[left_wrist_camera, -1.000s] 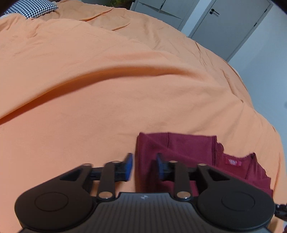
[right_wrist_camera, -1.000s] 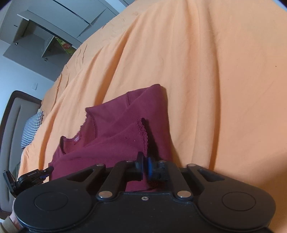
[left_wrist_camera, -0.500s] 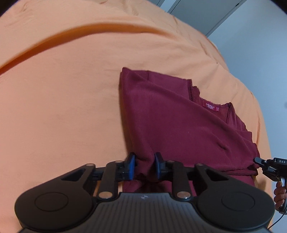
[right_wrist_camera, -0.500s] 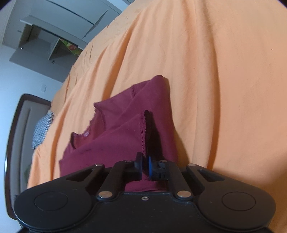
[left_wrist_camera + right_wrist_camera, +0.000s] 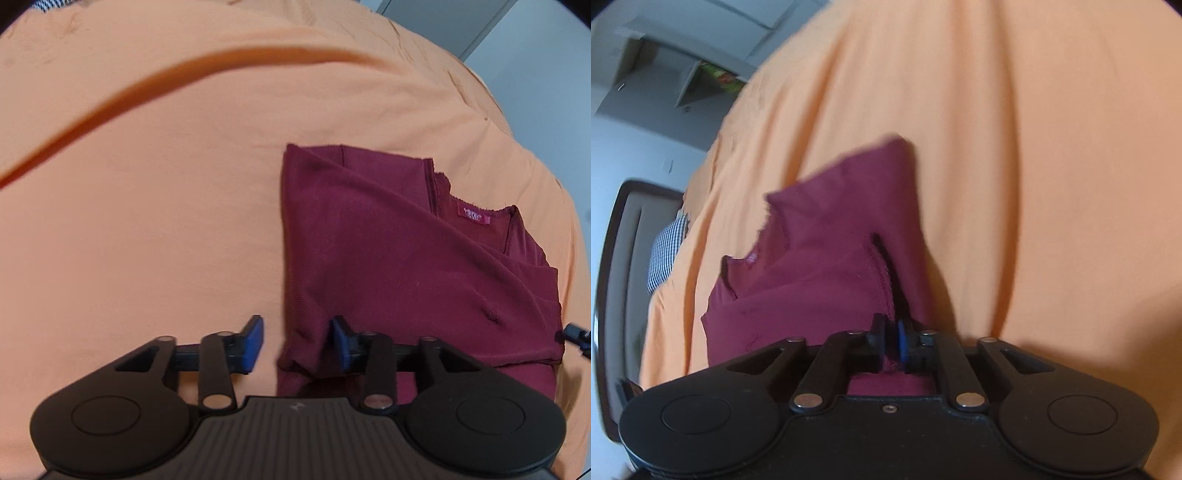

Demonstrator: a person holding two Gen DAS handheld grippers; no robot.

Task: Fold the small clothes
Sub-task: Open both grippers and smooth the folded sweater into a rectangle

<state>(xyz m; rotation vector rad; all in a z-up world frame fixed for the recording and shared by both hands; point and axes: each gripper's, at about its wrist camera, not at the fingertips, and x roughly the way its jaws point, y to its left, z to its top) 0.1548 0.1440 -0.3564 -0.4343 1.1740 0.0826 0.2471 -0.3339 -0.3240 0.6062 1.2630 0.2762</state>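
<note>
1. Dark red shirt (image 5: 388, 258) lies folded on the orange bed cover (image 5: 147, 203).
2. Half a second ago the left tongs (image 5: 297, 341) pinched the shirt's near corner. Now they are spread wide, and that corner sits loose between the blue pads (image 5: 255, 334).
3. Right tongs (image 5: 892, 341) are still pressed together, pinching the shirt's edge (image 5: 882, 280), which stands up a little off the bed.
4. A pink label (image 5: 474, 214) shows at the shirt's neck.
5. A checked pillow (image 5: 666, 254) lies far behind the shirt.

Neck label (image 5: 474, 214) print seems too blurred to read.
</note>
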